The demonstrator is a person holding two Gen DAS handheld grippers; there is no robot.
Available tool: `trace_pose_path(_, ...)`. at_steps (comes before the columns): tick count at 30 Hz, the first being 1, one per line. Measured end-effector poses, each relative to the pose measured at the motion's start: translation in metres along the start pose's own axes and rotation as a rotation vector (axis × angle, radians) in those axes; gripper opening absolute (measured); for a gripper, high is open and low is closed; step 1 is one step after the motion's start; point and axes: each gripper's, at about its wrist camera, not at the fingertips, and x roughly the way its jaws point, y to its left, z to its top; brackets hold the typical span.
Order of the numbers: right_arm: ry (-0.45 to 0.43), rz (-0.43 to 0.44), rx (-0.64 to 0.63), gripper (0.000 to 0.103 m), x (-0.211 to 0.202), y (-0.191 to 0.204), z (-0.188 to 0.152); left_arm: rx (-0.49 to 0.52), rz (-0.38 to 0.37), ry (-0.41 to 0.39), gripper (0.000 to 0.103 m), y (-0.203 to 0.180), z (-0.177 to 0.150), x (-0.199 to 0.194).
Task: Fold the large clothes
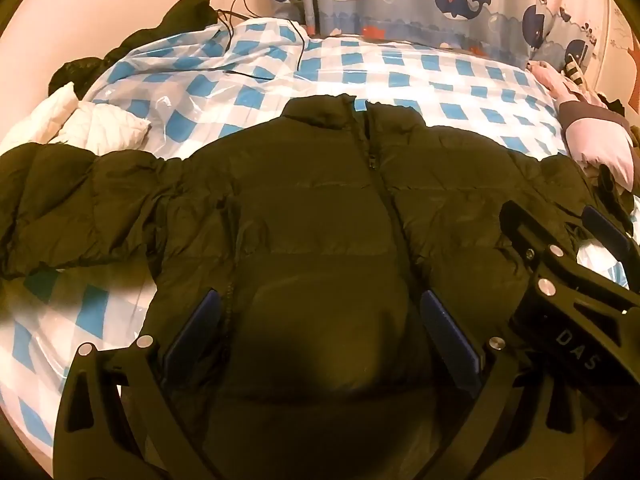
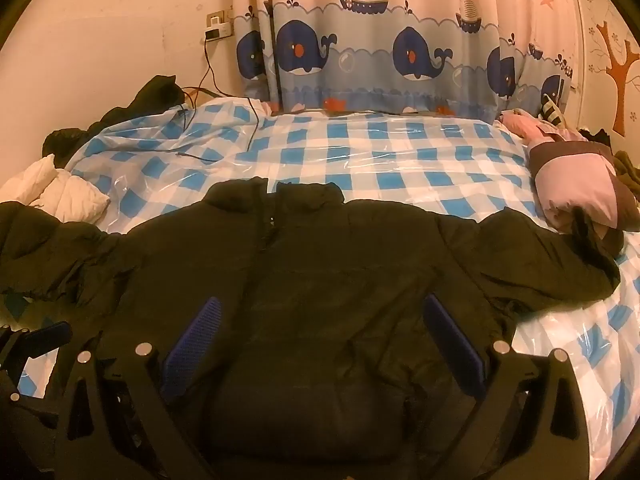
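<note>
We see the dark puffy quilted jacket spread flat, collar toward the bed's far edge, seemingly for folding, while our left gripper and right gripper hover above it, all 4 fingers apart, empty.

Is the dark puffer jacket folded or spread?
Spread: the dark puffer jacket lies flat on the checked bed cover, both sleeves stretched outward.

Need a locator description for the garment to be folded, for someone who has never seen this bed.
Start at the bed with the blue-and-white checked cover, below the whale curtain. The black puffer jacket lies front-up on its near half, collar towards the curtain, both sleeves spread. Unlike the pink-and-brown jacket and white quilted piece at the edges, it lies flat.
</note>
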Motion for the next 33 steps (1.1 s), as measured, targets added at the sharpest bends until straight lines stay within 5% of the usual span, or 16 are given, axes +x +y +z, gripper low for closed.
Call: trace_pose_path(33, 0.009, -0.009, -0.006, 0.098, 0.0006, 0.0070, 0.0005, -0.012, 0.016, 0.016, 0.096, 0.0029, -0.0033, 0.0055)
